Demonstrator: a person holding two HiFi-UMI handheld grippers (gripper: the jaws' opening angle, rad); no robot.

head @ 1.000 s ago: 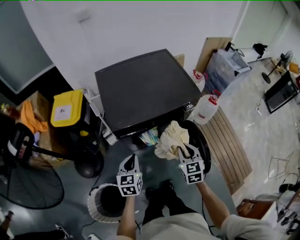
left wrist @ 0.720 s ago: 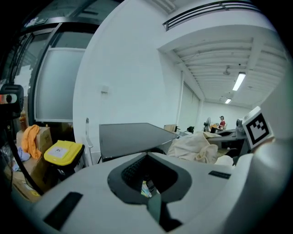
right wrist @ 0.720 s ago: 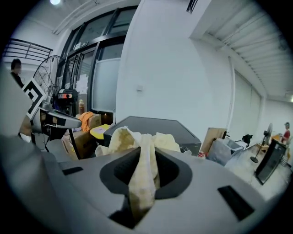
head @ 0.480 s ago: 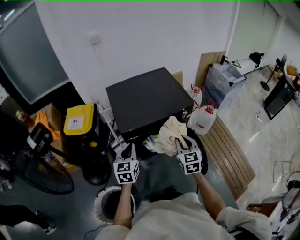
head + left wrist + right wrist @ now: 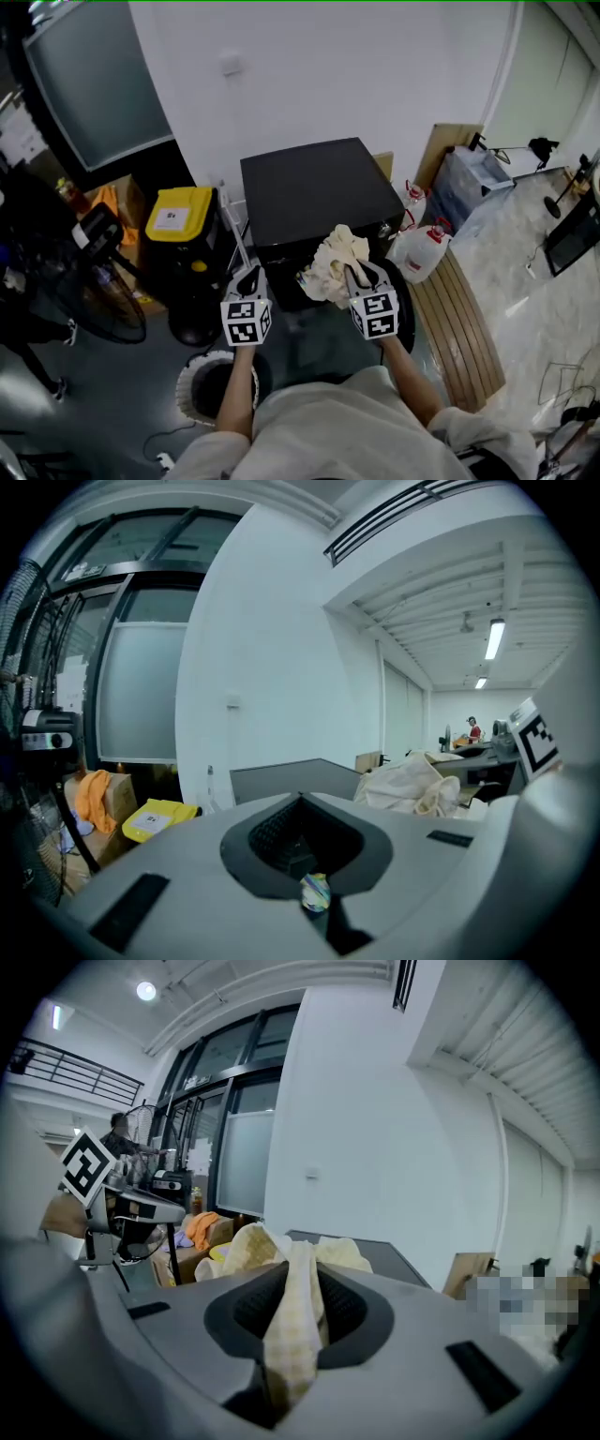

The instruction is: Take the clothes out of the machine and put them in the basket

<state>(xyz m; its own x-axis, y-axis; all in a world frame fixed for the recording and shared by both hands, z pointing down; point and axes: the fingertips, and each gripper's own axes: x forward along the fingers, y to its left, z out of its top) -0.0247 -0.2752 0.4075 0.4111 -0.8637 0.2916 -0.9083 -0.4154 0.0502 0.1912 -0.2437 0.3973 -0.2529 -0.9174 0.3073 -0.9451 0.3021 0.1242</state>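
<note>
the right claw (image 5: 359, 277) is closed on a pale yellow cloth (image 5: 330, 262), in front of the black machine (image 5: 314, 192). the left claw (image 5: 248, 275) is closed, near the round basket (image 5: 190, 391).

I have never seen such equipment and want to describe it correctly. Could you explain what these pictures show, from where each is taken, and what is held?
There is no robot: a person holds a hand-held gripper in each hand. The wide picture comes from a camera on the person's head, looking down. The other two come from cameras riding on the hand-held grippers, looking along their jaws. On the floor stand a black box-shaped machine and, nearer the person, a round white basket. The right hand-held gripper is closed on a pale yellow checked cloth, held up in front of the machine. The left hand-held gripper has its jaws together and carries no garment; a tiny coloured speck shows where they meet, and I cannot tell what it is.
</note>
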